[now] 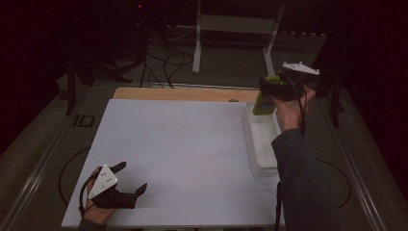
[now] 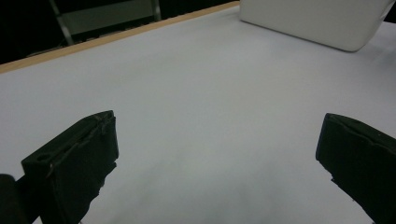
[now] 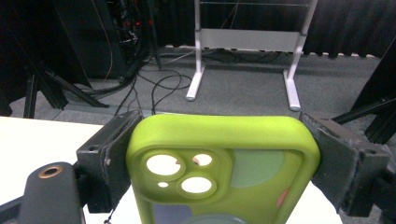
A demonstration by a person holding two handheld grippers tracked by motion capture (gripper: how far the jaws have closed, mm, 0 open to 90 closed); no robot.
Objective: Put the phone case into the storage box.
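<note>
2 hand-held grippers were in the scene, 1 in each hand of the person. The right gripper [image 1: 269,91] was raised at the far right of the table [image 1: 183,144], above the far end of a white tray [image 1: 260,154] that lay along the right edge. Its jaws were closed on a green phone case [image 1: 264,98], which hung down from them toward the tray; whether the case touched the tray, I could not tell. In the right gripper view the green phone case [image 3: 224,168] sat between the 2 black jaws, pressed on both of its long sides, with its back and the 3 camera openings facing the lens. The right hand [image 1: 288,110] held the gripper from behind, and a dark sleeve [image 1: 300,183] came in from the near right.

The left gripper [image 1: 131,177] rested low at the near left corner of the table, held by the left hand [image 1: 96,202]. Its jaws stood wide apart with nothing between them. In the left gripper view the left gripper [image 2: 217,158] looked over the bare white surface toward the tray [image 2: 317,23] at the far right.

Beyond the far edge of the table, a white metal frame [image 1: 235,29] stood on the grey floor, and black cables [image 1: 163,62] lay near it.
</note>
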